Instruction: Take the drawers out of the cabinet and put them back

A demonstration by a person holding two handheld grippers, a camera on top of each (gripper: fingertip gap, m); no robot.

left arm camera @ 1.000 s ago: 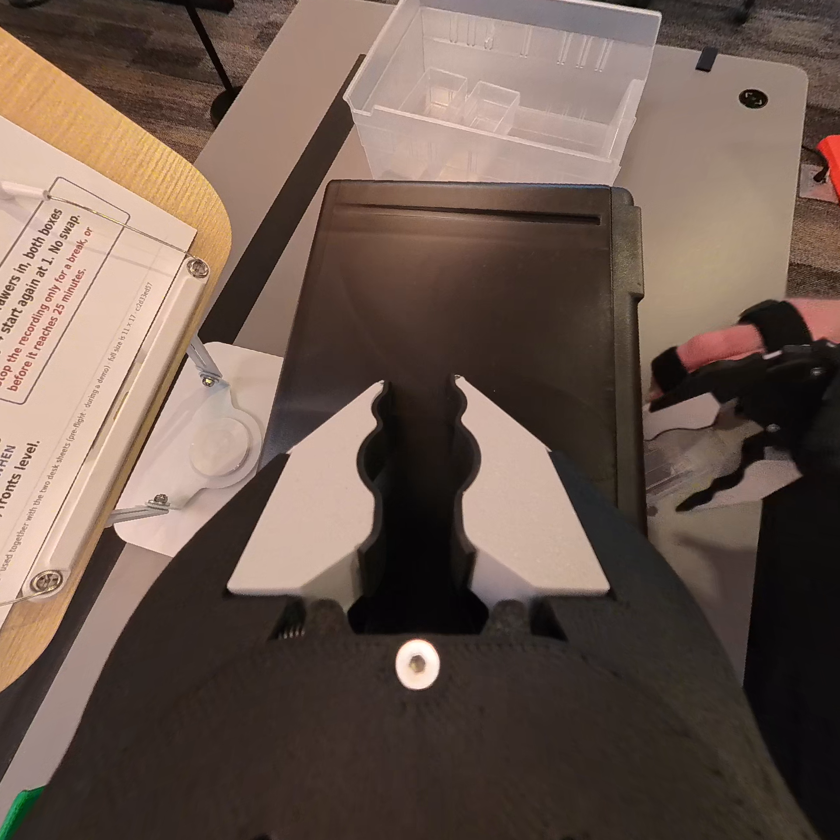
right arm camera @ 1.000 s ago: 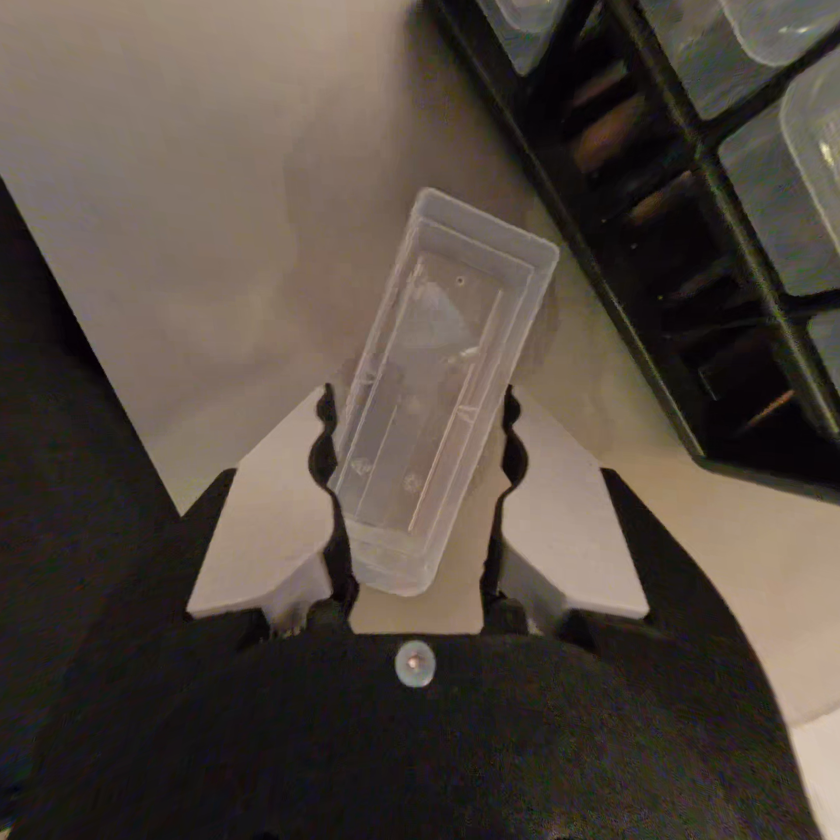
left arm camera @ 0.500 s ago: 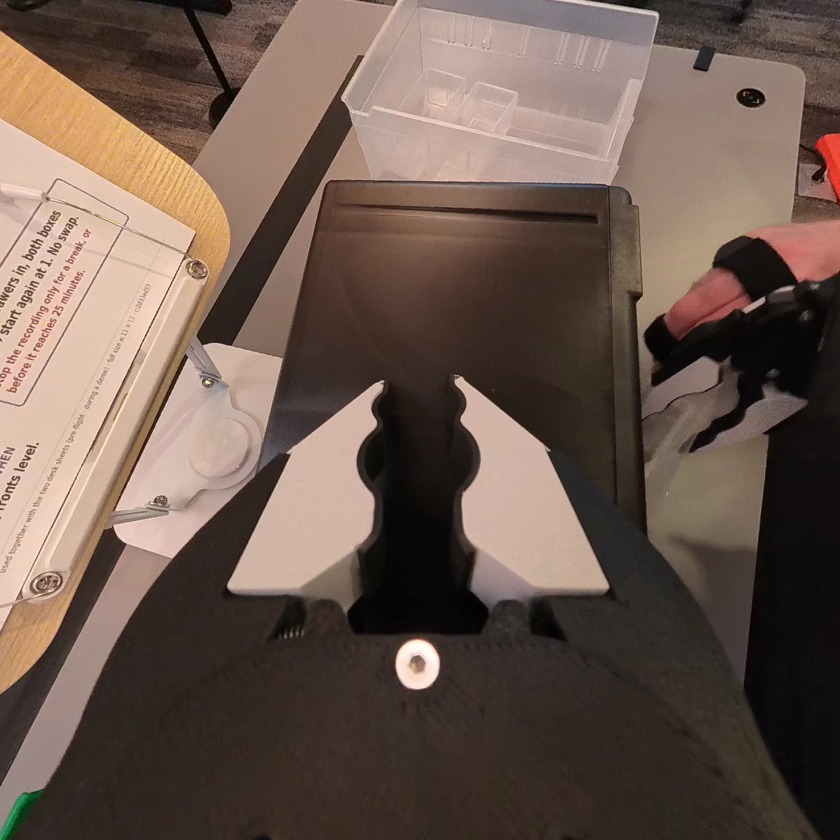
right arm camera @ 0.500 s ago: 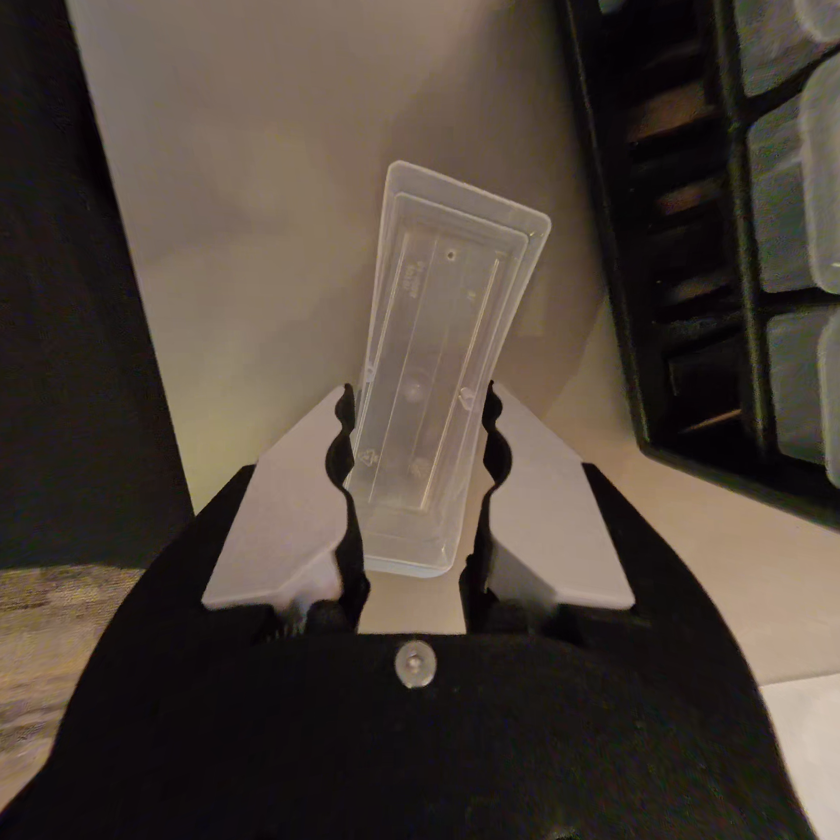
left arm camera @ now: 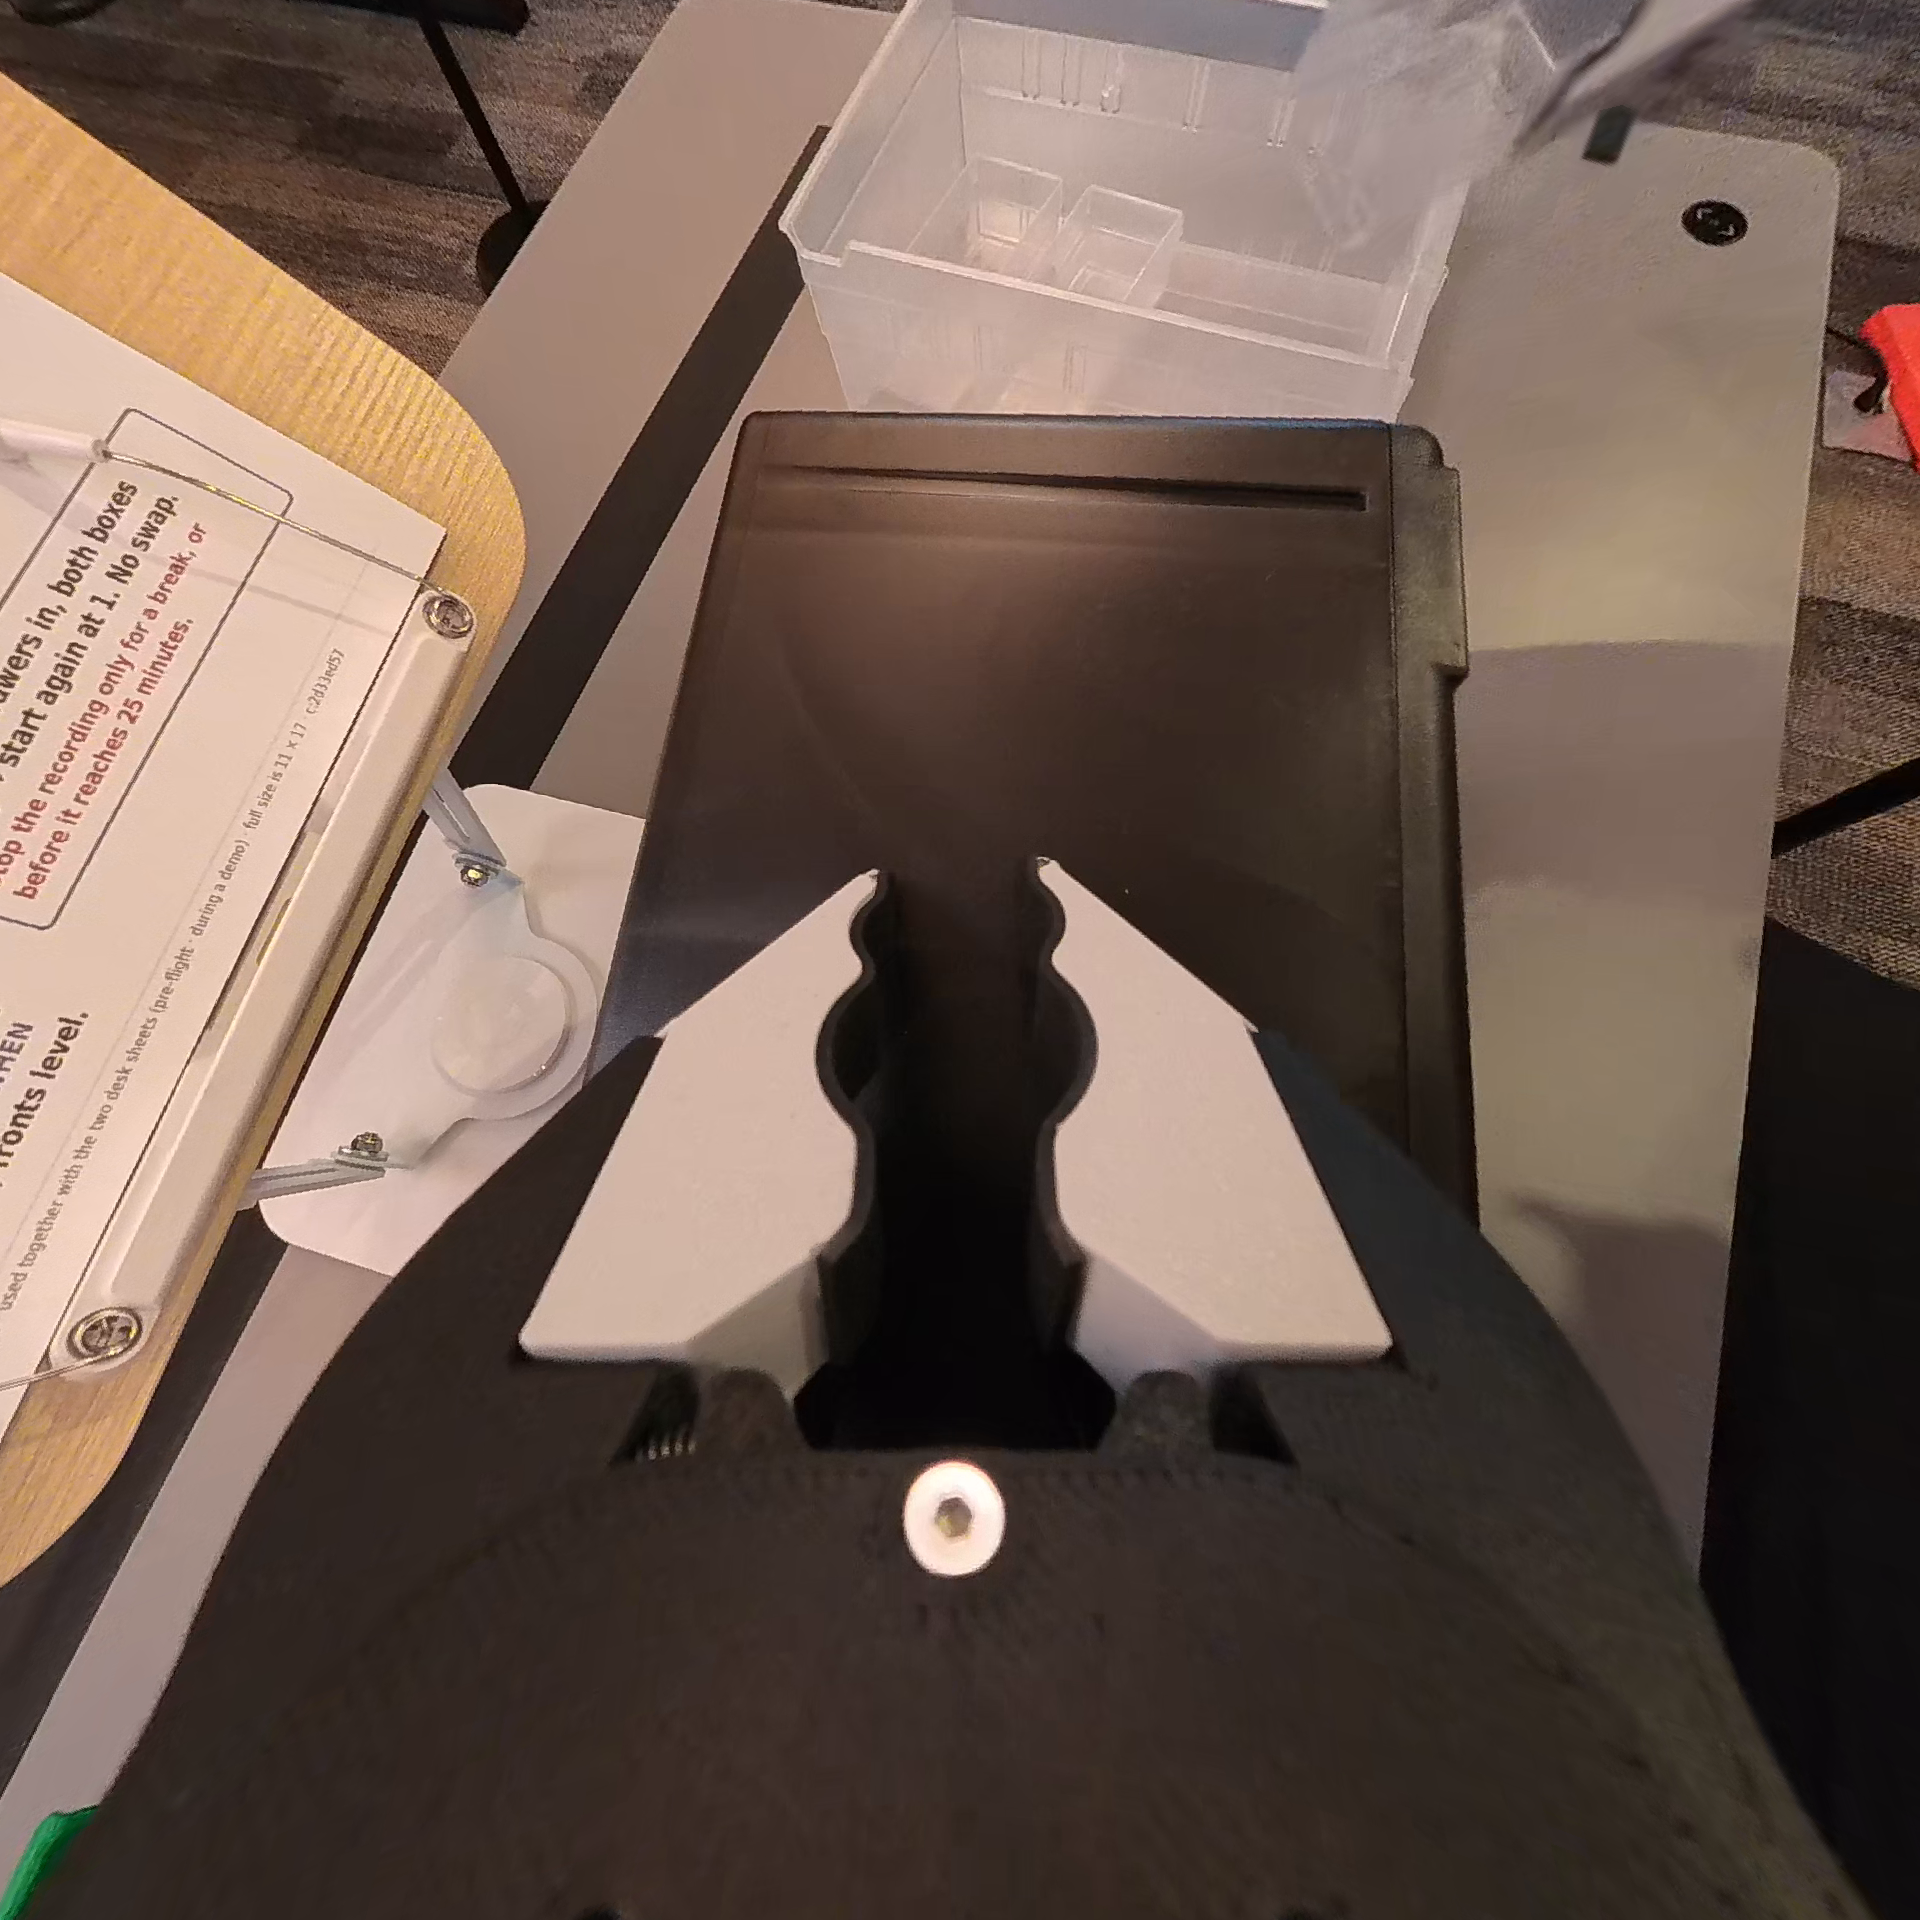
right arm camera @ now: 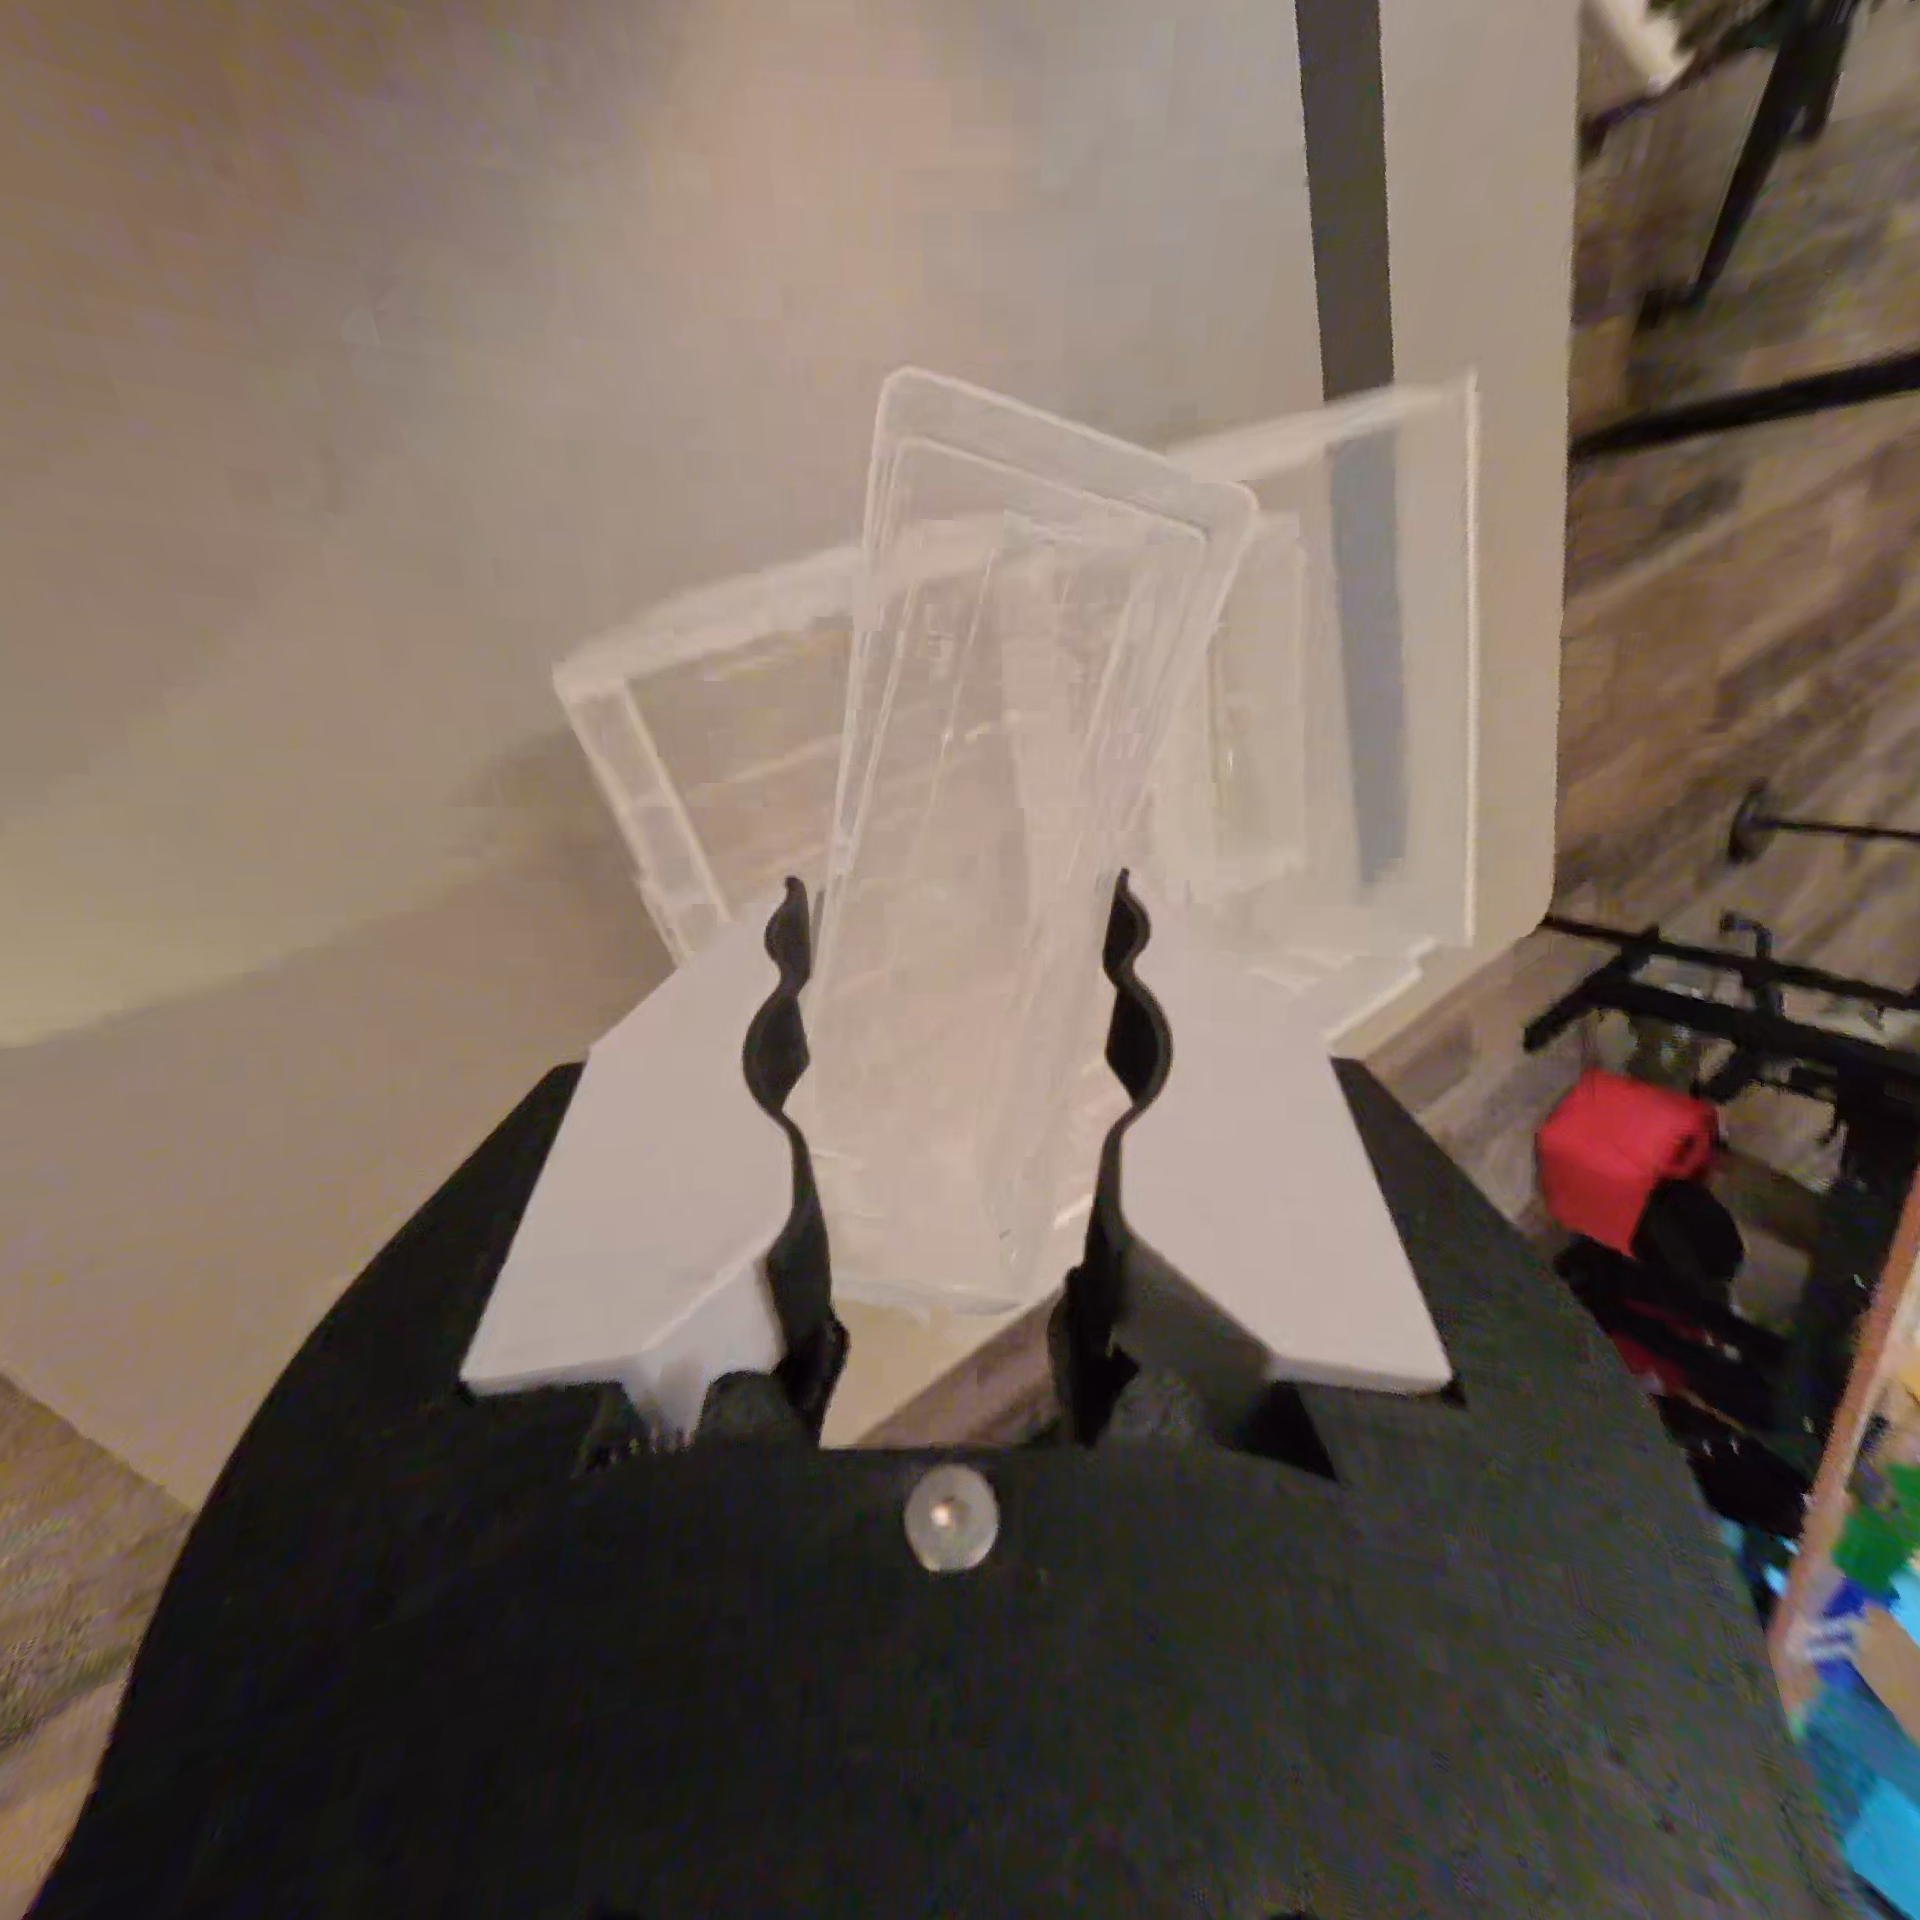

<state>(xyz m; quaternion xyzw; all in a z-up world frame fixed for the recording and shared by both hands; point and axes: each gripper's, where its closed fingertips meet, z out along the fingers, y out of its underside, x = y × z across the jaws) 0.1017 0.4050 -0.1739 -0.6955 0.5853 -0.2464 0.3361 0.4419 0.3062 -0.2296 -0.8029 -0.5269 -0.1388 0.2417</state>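
We hold the left gripper [left arm camera: 958, 894] over the flat top of the black plastic cabinet [left arm camera: 1049, 665], which lies on the pale grey table [left arm camera: 1621, 582]. Its two grey fingers [left arm camera: 727, 1174] stand a narrow gap apart with nothing between them, only the cabinet's dark surface showing through.

Our right gripper [right arm camera: 956, 894] is closed on a small clear plastic drawer [right arm camera: 1029, 727], its fingers [right arm camera: 665, 1143] pressing the drawer's long sides near the closer end, so the drawer sticks out forward and tilts slightly right. Beyond it sits a large clear plastic bin [right arm camera: 1371, 582] near the table's far edge. In the left wrist view that bin [left arm camera: 1091, 312] stands just behind the cabinet and holds two small clear drawers [left arm camera: 1070, 239]; a blurred translucent shape at the upper right hangs above it, and we cannot tell exactly what it is.

A wooden desk [left arm camera: 343, 343] with a printed sheet [left arm camera: 156, 727] sits to the left.
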